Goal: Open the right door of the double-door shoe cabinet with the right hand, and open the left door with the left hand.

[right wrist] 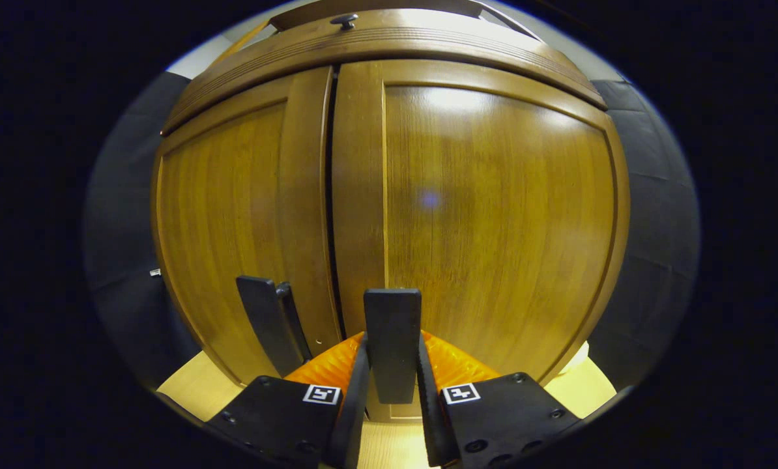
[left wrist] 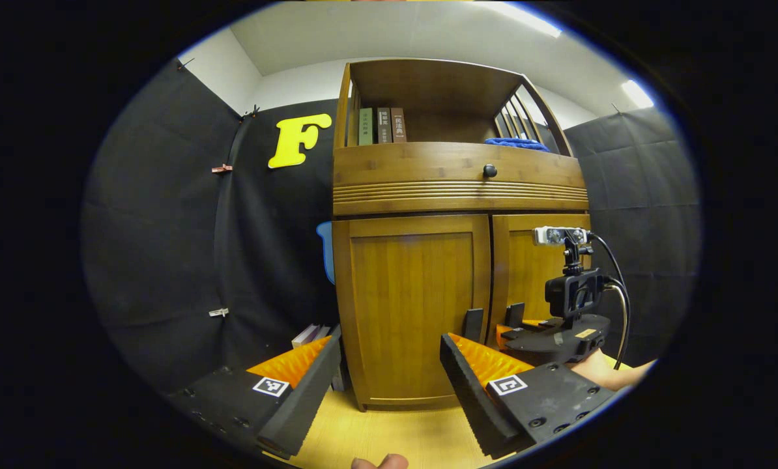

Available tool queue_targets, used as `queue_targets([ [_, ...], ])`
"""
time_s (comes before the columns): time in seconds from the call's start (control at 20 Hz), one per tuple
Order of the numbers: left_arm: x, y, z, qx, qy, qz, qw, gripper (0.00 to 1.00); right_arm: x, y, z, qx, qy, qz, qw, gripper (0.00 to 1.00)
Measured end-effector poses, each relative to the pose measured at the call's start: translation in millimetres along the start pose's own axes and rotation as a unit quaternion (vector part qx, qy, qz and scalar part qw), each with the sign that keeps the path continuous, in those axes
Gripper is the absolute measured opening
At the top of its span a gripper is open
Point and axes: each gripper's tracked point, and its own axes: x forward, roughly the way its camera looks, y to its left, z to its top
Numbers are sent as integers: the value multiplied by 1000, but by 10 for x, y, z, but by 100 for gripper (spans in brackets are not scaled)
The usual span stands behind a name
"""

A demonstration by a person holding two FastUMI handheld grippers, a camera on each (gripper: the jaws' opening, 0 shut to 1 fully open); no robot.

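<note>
Jaws: my right gripper (right wrist: 392,391) pinches the right door's handle (right wrist: 392,342); my left gripper (left wrist: 389,384) spread, holding nothing. Twelve o'clock ahead: shoe cabinet (left wrist: 457,185), left door (left wrist: 412,309) and right door (right wrist: 493,215) both closed.

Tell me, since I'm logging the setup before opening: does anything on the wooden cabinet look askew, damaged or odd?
Nothing stands out. The brown wooden double-door shoe cabinet stands straight, its left door and right door shut with an even gap. The right gripper clamps the right door's black flat handle.
</note>
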Motion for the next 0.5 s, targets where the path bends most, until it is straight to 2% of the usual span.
queue_targets([
  [0.15, -51, 43, 4, -4, 0, 11, 1000, 96, 62, -25, -3, -11, -6, 5, 1000, 26],
  [0.5, -199, -36, 29, -9, 0, 19, 1000, 96, 55, -19, -11, 6, 2, 40, 999, 26],
])
